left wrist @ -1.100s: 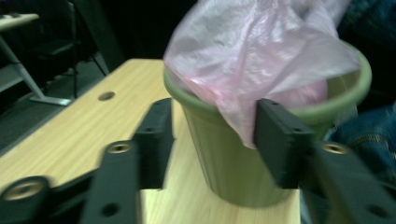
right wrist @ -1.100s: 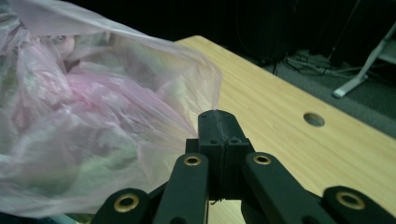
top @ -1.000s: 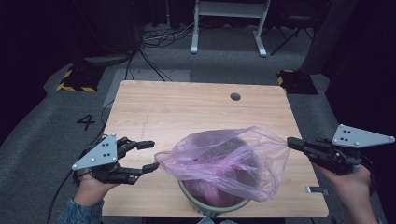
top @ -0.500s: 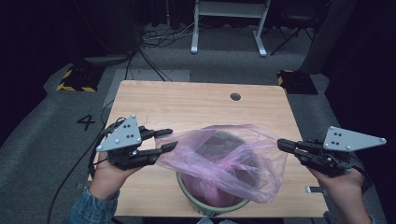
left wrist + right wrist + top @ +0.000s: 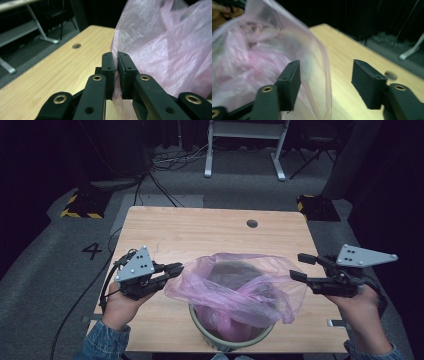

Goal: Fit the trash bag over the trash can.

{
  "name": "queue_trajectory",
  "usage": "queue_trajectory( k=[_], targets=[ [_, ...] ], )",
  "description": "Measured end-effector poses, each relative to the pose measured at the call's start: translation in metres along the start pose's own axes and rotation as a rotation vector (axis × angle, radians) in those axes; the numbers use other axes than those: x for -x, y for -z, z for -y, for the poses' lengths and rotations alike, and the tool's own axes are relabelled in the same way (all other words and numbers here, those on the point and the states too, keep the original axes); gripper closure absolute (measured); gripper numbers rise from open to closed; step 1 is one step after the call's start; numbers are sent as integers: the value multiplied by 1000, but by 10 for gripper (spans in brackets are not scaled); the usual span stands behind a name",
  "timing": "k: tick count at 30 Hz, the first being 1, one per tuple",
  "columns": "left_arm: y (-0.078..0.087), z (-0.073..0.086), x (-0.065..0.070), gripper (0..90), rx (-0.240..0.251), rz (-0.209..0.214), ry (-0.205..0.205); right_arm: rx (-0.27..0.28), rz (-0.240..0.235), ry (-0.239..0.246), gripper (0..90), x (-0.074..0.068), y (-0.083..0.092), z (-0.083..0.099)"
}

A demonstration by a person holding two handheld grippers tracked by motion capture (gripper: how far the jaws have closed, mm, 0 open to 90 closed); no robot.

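A thin pink plastic bag (image 5: 240, 290) lines a grey-green bin (image 5: 215, 340) at the table's near edge, its loose top billowing above the rim. My left gripper (image 5: 175, 268) has just been closing and is now shut on the bag's left edge. In the left gripper view the film (image 5: 162, 50) is pinched between the pads of that gripper (image 5: 117, 67). My right gripper (image 5: 300, 266) has just been opening at the bag's right side. In the right gripper view its gripper (image 5: 328, 83) has its jaws wide apart. The bag's rim (image 5: 262, 57) runs loose between them, unpressed.
The wooden table (image 5: 200, 235) has a round cable hole (image 5: 252, 223) near its far edge. A white metal frame (image 5: 245, 130) stands on the carpet behind it. Cables (image 5: 150, 175) and a yellow-black floor block (image 5: 80, 205) lie at the back left.
My left gripper moved right to the bag and closed on its left edge. My right gripper moved in to the bag's right side, then opened.
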State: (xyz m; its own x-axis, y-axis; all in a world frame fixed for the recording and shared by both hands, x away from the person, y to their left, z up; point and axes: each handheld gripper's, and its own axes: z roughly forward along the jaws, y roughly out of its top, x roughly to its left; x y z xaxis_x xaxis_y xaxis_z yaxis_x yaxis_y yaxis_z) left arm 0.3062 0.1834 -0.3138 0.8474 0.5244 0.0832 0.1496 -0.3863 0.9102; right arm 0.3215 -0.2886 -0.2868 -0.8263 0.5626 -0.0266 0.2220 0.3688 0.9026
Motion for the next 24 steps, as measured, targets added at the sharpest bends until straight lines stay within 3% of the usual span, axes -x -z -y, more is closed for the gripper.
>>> queue_trajectory(
  k=[3,5,7,9,11,13,15,16,19,21,24],
  targets=[
    [-5,8,-3,845,-14,5,13,-23,-14,-23,428,-2,-15,5],
    [-6,11,-5,845,-1,11,26,-18,-40,-46,585,-1,-21,7],
    [-4,12,-7,854,15,5,26,-25,-62,-57,656,-1,-26,7],
    [-2,12,-7,858,34,6,26,-29,-71,-44,651,-1,-32,5],
    [0,11,-7,849,57,35,17,-17,-76,-5,572,-4,-36,1],
    [0,10,-5,709,73,86,1,-5,-77,20,546,-6,-38,-4],
    [-1,6,-4,531,64,95,13,14,-79,39,574,-8,-39,-9],
    [-1,6,-4,534,61,114,20,21,-80,46,619,-8,-38,-11],
    [-1,5,-3,767,37,111,-5,21,-81,52,814,-8,-37,-15],
    [-1,6,-3,885,30,105,-3,8,-83,39,851,-5,-39,-16],
    [-1,9,-7,897,31,62,21,-19,-71,25,855,0,-46,-14]
  ],
)
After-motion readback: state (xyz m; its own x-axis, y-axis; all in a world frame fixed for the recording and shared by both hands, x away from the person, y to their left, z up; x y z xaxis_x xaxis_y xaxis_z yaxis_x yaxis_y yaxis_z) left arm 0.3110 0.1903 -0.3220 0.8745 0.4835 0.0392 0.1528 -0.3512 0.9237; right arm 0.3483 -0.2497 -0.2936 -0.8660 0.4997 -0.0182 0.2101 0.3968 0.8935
